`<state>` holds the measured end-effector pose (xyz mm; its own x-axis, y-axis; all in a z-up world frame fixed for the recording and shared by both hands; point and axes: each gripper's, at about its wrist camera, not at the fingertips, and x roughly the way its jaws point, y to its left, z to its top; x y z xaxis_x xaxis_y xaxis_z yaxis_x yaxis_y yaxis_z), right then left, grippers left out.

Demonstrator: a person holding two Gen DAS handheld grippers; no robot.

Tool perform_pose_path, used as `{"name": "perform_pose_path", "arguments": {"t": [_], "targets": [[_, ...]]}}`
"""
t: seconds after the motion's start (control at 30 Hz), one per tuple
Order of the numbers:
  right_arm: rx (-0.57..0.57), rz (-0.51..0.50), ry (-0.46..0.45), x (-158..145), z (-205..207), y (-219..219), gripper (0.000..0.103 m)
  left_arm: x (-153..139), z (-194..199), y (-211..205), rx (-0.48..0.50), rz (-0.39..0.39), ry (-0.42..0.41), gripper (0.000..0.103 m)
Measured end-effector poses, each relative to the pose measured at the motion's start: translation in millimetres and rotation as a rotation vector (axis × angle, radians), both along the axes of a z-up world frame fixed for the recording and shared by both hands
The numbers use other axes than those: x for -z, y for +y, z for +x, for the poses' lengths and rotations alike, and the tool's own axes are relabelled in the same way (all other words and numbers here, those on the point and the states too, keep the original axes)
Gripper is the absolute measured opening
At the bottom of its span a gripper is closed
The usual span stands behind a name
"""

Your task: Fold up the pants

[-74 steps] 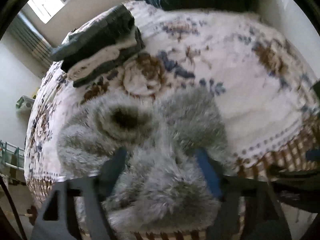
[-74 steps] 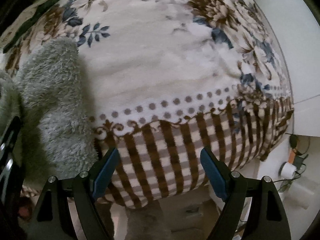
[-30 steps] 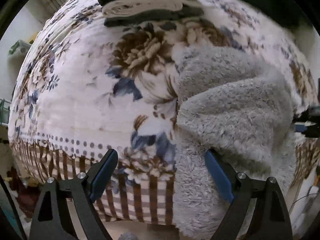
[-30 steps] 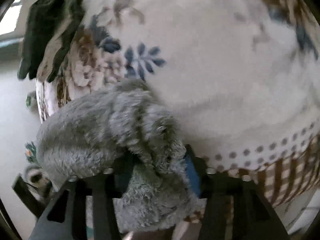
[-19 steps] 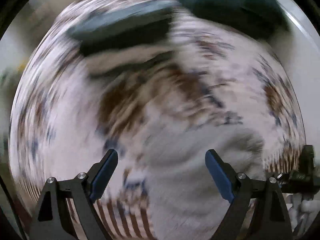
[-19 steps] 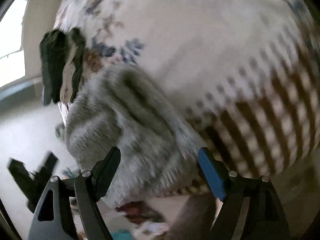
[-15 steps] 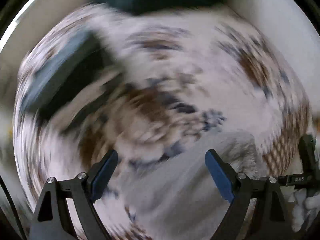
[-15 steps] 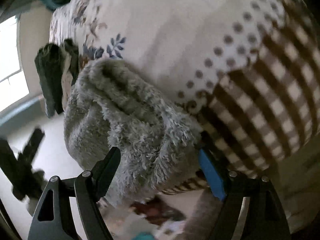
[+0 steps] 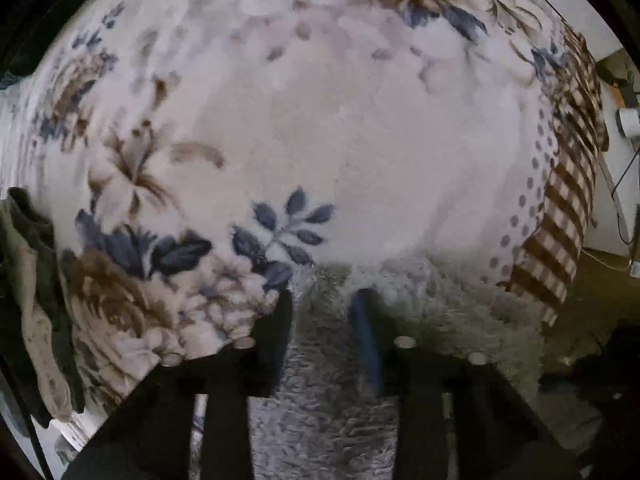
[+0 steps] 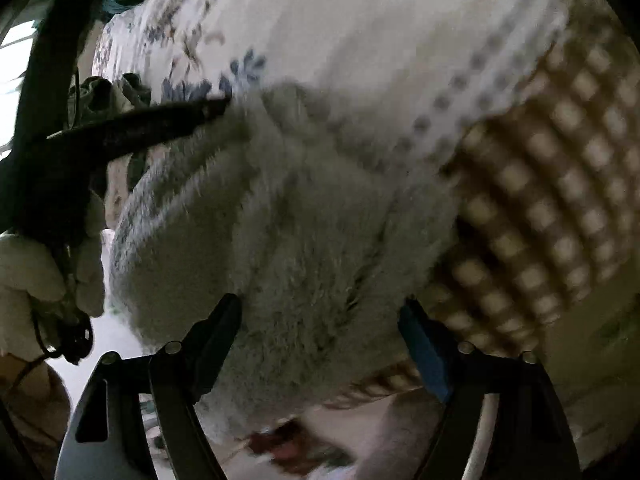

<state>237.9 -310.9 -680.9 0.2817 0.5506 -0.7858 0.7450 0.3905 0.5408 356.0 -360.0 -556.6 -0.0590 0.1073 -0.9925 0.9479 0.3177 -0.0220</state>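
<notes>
Pants (image 10: pixel 280 232), grey and fluffy, bunched in a thick heap at the front edge of the bed, lying on the floral blanket (image 9: pixel 360 140) and partly draped over its checked border (image 10: pixel 560 200). From the right wrist view the heap fills the middle of the frame, with soft folds running from the upper left down to the lower right; the picture is motion-blurred, so finer creases cannot be made out.

Left gripper (image 9: pixel 322 312) closed down to a narrow gap, with a ridge of the fluffy fabric (image 9: pixel 320 380) pinched between the dark finger and the blue-padded one. In the right wrist view its dark fingers (image 10: pixel 160 124) reach in from the left, tips at the far upper edge of the heap. A gloved hand (image 10: pixel 36 276) holds that tool at the left edge of the frame.

Right gripper (image 10: pixel 320 328) spread wide, fingers either side of the near end of the heap; the fabric bulges between them, but contact with the pads cannot be told.

Folded dark and cream clothes (image 9: pixel 36 320) sit at the left side of the bed. Blanket beyond the heap is pale with blue leaves and brown flowers, dotted line then brown check at its right edge (image 9: pixel 568 200). Cables and a small white object (image 9: pixel 628 120) on the floor past that edge.
</notes>
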Motion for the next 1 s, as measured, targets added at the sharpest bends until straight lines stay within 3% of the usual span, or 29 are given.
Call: {"name": "perform_pose_path", "arguments": {"t": [0.03,0.17,0.27,0.3,0.37,0.43,0.57,0.6,0.63,0.67,0.8,0.9,1.0], "targets": [[0.001,-0.024,0.030,6,-1,-1,0.019,3,1,1,0.013,0.014,-0.024,0.025],[0.061,-0.062,0.058,18,-24,-18,0.017,17,13,16,-0.021,0.055,-0.068,0.025],[0.091,0.046,0.081,34,-33,-21,0.017,27,15,26,-0.024,0.091,-0.118,0.025],[0.078,0.074,0.067,34,-30,-21,0.020,24,21,32,-0.056,0.082,-0.122,0.025],[0.055,0.095,0.023,25,-22,-20,0.039,2,41,48,-0.199,-0.015,-0.059,0.026],[0.035,0.082,-0.013,14,-20,-23,0.070,-25,62,70,-0.330,-0.120,-0.002,0.031],[0.027,0.067,-0.041,-1,-24,-27,0.071,-90,98,145,-0.597,-0.347,0.059,0.041],[0.031,0.071,-0.043,-4,-28,-32,0.071,-103,103,171,-0.663,-0.380,0.053,0.048],[0.030,0.071,-0.047,-7,-29,-33,0.071,-115,103,202,-0.736,-0.420,0.048,0.065],[0.023,0.067,-0.049,-9,-25,-33,0.071,-120,105,218,-0.781,-0.450,0.049,0.072],[-0.011,0.065,-0.035,-15,-19,-32,0.071,-97,90,261,-0.854,-0.421,0.085,0.072],[-0.025,0.114,-0.031,-19,-16,-10,0.071,-55,71,288,-0.938,-0.419,0.221,0.072],[-0.030,0.175,-0.026,-15,-20,14,0.071,-39,62,298,-1.027,-0.462,0.312,0.072]]}}
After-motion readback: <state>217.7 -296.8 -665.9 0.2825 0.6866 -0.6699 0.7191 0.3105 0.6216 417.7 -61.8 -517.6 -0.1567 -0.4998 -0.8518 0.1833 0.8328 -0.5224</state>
